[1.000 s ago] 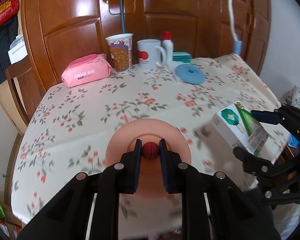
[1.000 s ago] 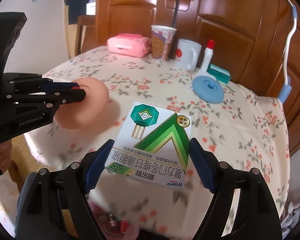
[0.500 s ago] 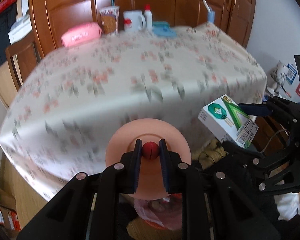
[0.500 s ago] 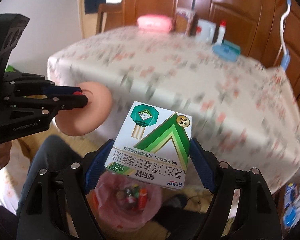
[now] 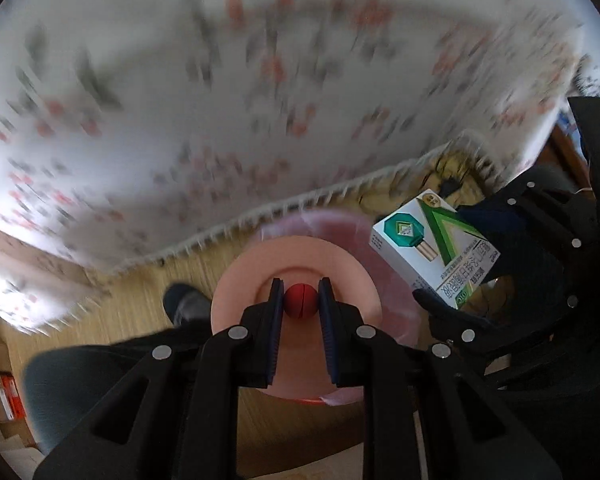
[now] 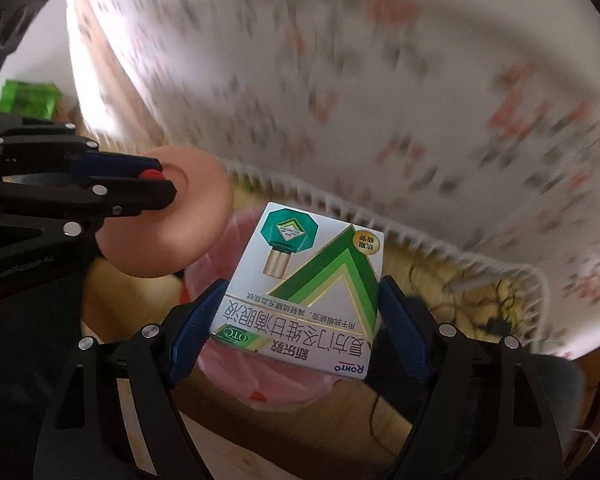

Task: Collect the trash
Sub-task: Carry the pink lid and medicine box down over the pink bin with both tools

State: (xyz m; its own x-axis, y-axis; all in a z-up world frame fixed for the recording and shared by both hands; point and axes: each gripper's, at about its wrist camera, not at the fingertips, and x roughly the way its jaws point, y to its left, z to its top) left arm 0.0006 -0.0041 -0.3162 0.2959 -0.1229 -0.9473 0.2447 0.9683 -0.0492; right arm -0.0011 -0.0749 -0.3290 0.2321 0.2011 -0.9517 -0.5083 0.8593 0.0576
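Hovering over the pink-lined bin on the floor, the left claw pinches a peach lid by its red knob, while the right claw clamps the eye-drop box. Neither has been dropped in yet.

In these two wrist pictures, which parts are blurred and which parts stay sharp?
Left wrist view: the floral tablecloth is smeared by motion blur, while the left gripper and the round peach lid it holds are sharp. Right wrist view: same smeared cloth; the white-and-green carton in the right gripper is crisp.
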